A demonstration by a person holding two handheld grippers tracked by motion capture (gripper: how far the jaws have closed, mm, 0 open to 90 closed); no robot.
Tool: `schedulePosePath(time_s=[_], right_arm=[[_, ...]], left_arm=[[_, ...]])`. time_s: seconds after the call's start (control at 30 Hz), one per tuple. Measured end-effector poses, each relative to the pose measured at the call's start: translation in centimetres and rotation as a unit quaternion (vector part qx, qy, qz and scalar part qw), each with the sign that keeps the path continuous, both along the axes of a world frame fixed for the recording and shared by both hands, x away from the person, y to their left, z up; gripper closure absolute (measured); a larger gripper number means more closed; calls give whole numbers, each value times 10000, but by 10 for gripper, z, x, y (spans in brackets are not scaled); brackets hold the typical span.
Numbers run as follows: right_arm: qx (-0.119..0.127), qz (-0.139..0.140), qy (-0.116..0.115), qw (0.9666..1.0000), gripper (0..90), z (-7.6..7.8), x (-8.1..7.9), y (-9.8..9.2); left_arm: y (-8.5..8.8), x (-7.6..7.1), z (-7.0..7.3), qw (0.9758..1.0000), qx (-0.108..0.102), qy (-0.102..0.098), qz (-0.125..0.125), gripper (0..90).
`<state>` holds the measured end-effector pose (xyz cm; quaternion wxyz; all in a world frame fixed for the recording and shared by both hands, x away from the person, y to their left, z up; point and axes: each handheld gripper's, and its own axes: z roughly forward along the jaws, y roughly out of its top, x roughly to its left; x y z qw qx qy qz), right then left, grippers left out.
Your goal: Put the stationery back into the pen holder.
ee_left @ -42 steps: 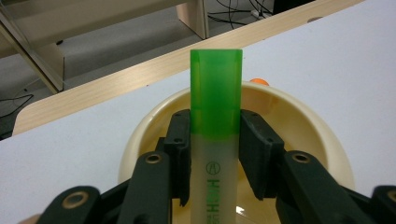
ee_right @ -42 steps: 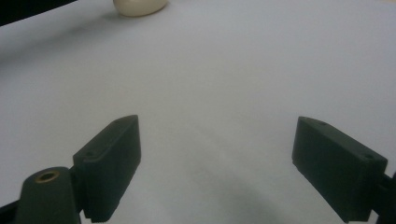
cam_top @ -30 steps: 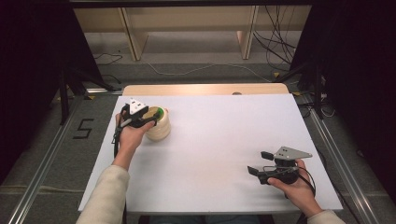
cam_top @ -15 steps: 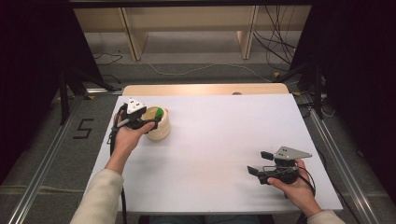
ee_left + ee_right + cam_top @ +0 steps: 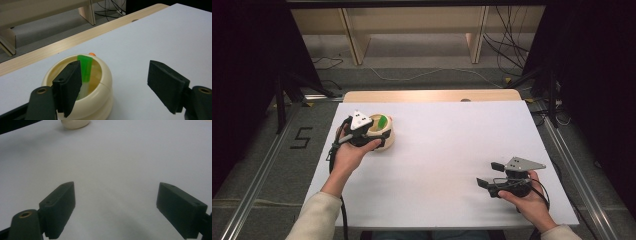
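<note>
Having just been opening, the left claw point(image 5: 120, 87) is held wide and empty beside the cream pot point(image 5: 82, 92) with a green stick point(image 5: 85, 67) on the desk point(image 5: 447, 150), while the right claw point(image 5: 117, 207) is held open and empty.

The left gripper point(image 5: 115, 87) has drawn back toward the near side from the cream pot point(image 5: 382, 134), its jaws just opened, leaving the green piece point(image 5: 85, 67) standing inside.
</note>
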<state>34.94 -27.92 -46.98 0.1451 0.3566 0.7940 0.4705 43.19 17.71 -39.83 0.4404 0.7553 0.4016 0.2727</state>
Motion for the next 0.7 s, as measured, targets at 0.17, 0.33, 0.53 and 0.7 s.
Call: schedulePosePath(time_s=[0.17,0.33,0.53,0.7], right_arm=[[-13,2,10,10000,165,0,-1,0],[-8,3,7,10000,165,1,-1,1],[-8,1,17,10000,165,1,-1,1],[-14,17,-20,10000,165,1,-1,1]], left_arm=[[-4,-11,-1,10000,-4,-27,-96,277],[-9,-24,-5,9997,11,-38,-224,281],[-15,-40,-8,9991,65,-62,-403,280],[-21,-53,-14,9985,94,-60,-530,280]])
